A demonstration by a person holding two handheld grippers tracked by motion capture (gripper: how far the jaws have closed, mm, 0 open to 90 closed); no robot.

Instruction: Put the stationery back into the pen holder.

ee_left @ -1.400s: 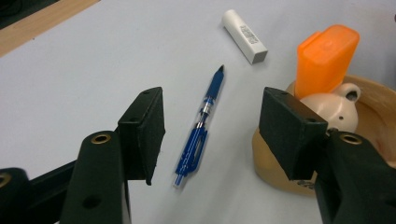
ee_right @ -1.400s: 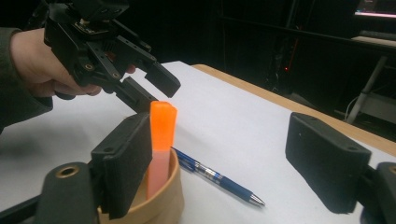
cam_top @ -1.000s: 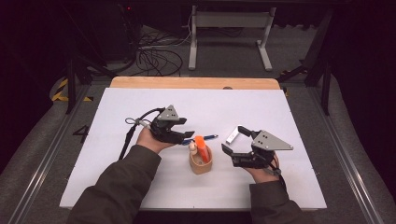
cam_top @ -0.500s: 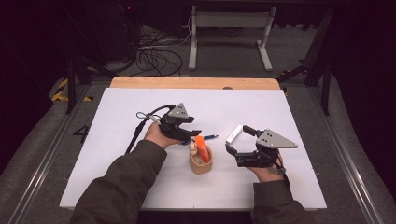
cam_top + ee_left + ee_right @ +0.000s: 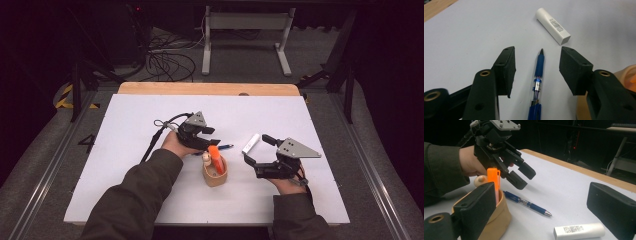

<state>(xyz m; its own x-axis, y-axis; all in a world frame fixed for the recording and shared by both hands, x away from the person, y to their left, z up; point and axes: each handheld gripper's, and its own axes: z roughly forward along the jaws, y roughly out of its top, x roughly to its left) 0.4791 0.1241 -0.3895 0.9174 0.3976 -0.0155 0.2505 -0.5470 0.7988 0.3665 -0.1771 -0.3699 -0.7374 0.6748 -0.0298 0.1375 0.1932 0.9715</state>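
Note:
A blue pen (image 5: 223,147) lies on the white table top, its tip pointing at a white labelled tube (image 5: 250,143). My left gripper (image 5: 212,139) hovers open just over the pen. In the left gripper view the pen (image 5: 539,71) lies between the two spread jaws of the left gripper (image 5: 537,60), untouched, with the tube (image 5: 553,25) beyond. A tan cup (image 5: 215,176) holds an orange marker (image 5: 215,157) and a wooden-knobbed piece (image 5: 480,180). My right gripper (image 5: 256,148) is open to the right of the cup, near the tube (image 5: 579,231), and it holds nothing.
The white sheet (image 5: 125,150) covers the table, with a wooden edge (image 5: 207,89) at the back. A metal stand (image 5: 245,40) and cables (image 5: 165,62) sit on the dark floor behind. The left gripper's cable (image 5: 152,140) trails to the left.
My left gripper has shifted a little right and now stands over the pen. The right gripper has drifted slightly right and stays open.

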